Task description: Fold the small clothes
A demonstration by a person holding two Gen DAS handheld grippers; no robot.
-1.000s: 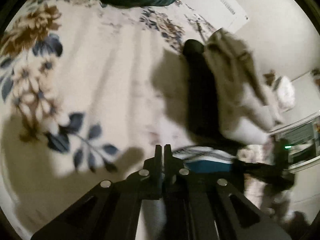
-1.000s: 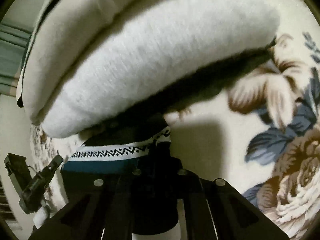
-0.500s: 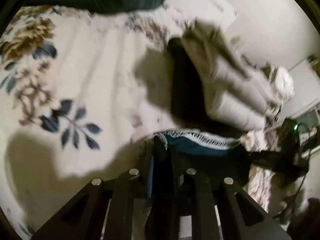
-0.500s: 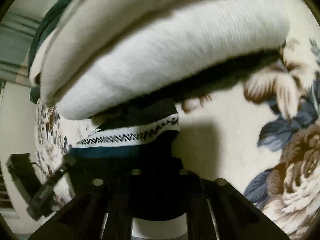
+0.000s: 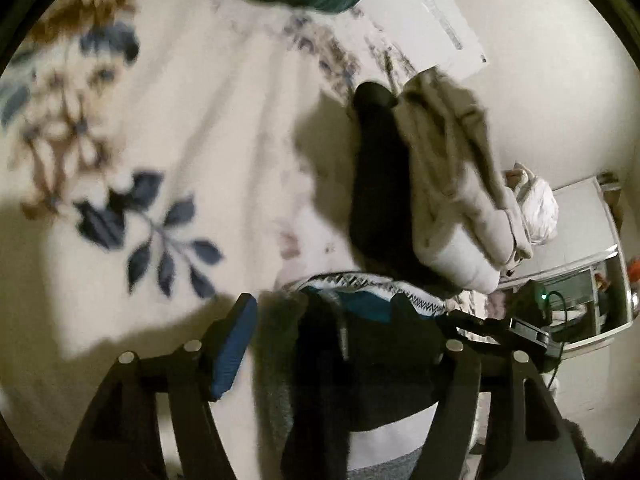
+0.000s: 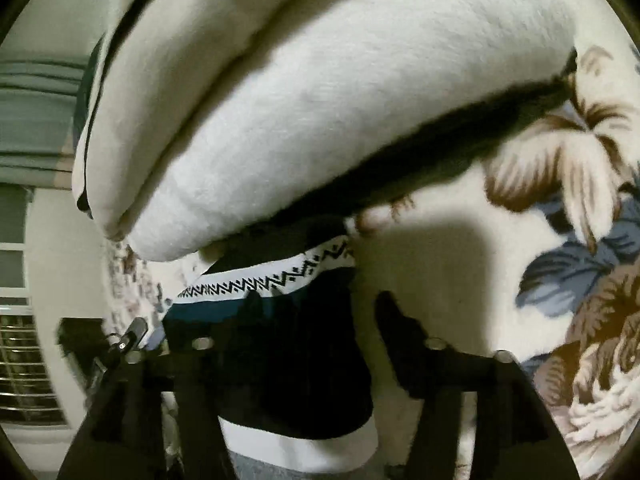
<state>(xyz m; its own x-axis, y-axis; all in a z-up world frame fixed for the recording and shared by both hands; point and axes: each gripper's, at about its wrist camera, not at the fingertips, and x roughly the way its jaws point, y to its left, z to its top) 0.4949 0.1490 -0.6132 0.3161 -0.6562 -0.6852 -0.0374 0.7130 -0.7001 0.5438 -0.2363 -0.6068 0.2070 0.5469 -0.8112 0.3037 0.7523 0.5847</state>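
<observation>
Patterned sock (image 5: 372, 300), laid on the floral bed (image 5: 208, 128) at 6 o'clock between spread fingers of both grippers, unpinched; fold judged liable to spring open once released.

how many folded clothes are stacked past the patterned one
3 show: a black piece at the bottom on the blanket, a white one on it, and a beige one on top. More layers may be hidden.
</observation>
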